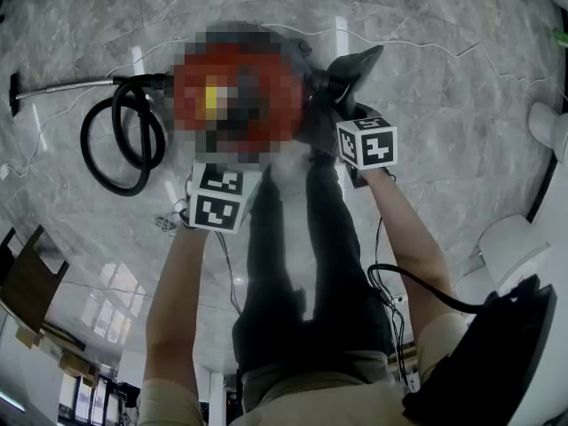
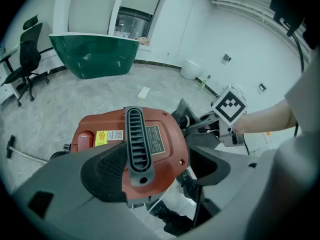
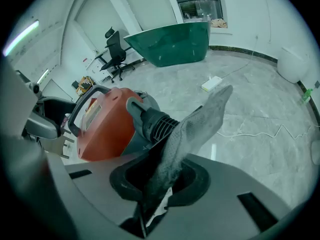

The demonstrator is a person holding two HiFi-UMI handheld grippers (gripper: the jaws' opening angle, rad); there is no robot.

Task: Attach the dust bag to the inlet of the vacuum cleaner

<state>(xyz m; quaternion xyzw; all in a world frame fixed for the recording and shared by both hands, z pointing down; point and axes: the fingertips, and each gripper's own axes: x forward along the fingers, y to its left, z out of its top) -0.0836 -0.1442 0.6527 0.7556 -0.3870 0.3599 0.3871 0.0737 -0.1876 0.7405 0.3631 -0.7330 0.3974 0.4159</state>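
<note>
The red vacuum cleaner (image 2: 150,149) stands on the floor under both grippers; the head view shows it mostly under a mosaic patch. Its black ribbed inlet (image 3: 156,124) sticks out toward the right gripper. My left gripper (image 2: 162,176) is open, its jaws standing wide on either side of the black top handle (image 2: 137,141). My right gripper (image 3: 160,184) is shut on the grey felt dust bag (image 3: 195,129), which runs up from the jaws and lies against the inlet. In the head view the bag (image 1: 353,71) pokes out to the right of the vacuum.
The black hose (image 1: 120,140) coils on the marble floor to the left, with its wand (image 1: 62,85) beyond it. A green tub-shaped counter (image 3: 175,41), an office chair (image 2: 25,69), a white box (image 3: 211,83) and a white cable (image 3: 260,131) lie farther off. The person's legs (image 1: 293,264) stand just behind.
</note>
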